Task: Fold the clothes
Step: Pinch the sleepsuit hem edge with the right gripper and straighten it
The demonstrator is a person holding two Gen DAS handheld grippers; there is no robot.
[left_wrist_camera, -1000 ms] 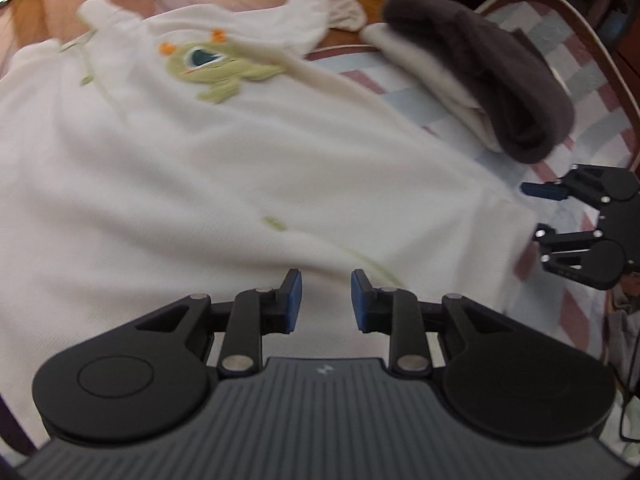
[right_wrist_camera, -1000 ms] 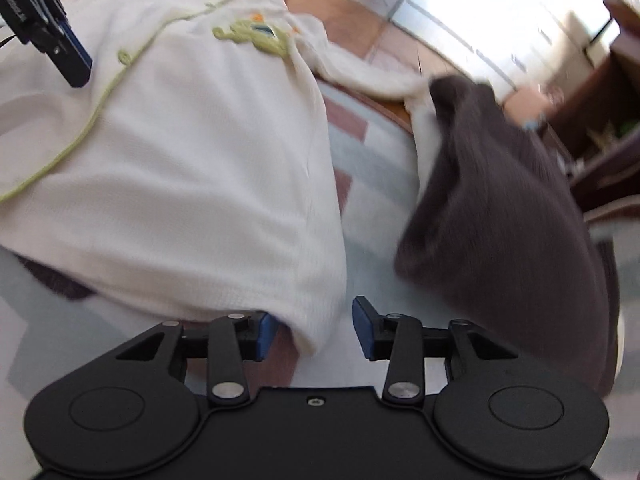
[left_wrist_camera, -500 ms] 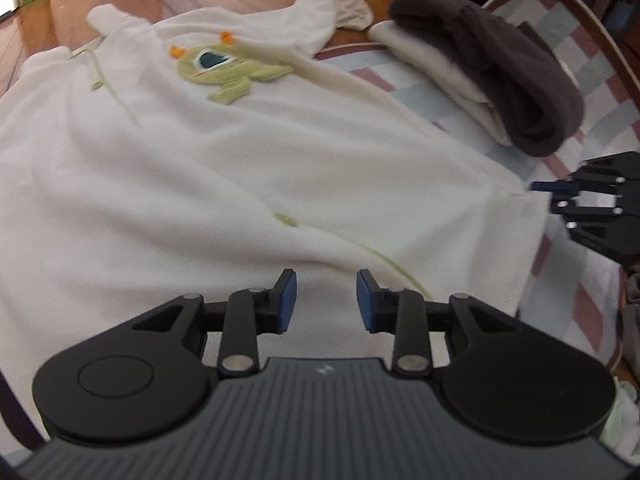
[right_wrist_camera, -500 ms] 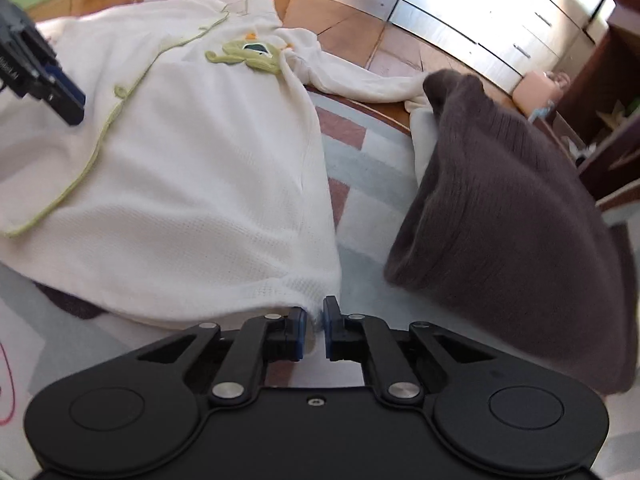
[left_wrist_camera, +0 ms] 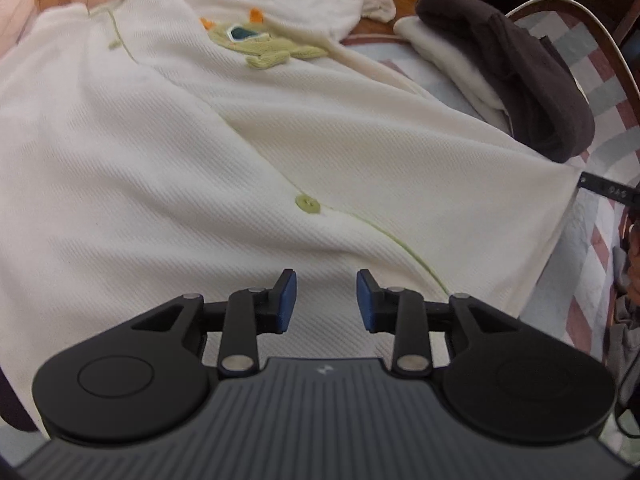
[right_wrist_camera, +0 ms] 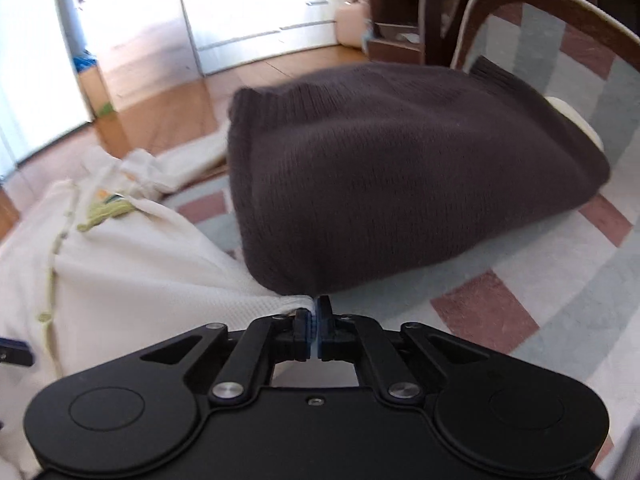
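A cream baby cardigan (left_wrist_camera: pixel 240 128) with green trim, a green button (left_wrist_camera: pixel 307 203) and a green creature patch (left_wrist_camera: pixel 264 46) lies spread out on a checked rug. My left gripper (left_wrist_camera: pixel 323 300) is open just above its lower hem. My right gripper (right_wrist_camera: pixel 314 322) is shut on the cardigan's bottom corner (right_wrist_camera: pixel 292 302), pulling the cloth (right_wrist_camera: pixel 140 272) taut. Part of the right gripper (left_wrist_camera: pixel 608 190) shows at that corner in the left wrist view.
A folded dark brown sweater (right_wrist_camera: pixel 400 176) on folded cream cloth (left_wrist_camera: pixel 452 64) lies close beside the cardigan on the checked rug (right_wrist_camera: pixel 540 280). Wooden floor (right_wrist_camera: pixel 160 112) and white cabinets lie beyond. A chair edge (left_wrist_camera: pixel 600 28) curves at the right.
My right gripper closed on the cardigan's bottom corner and swung right toward the brown sweater. My left gripper moved closer over the hem, still open.
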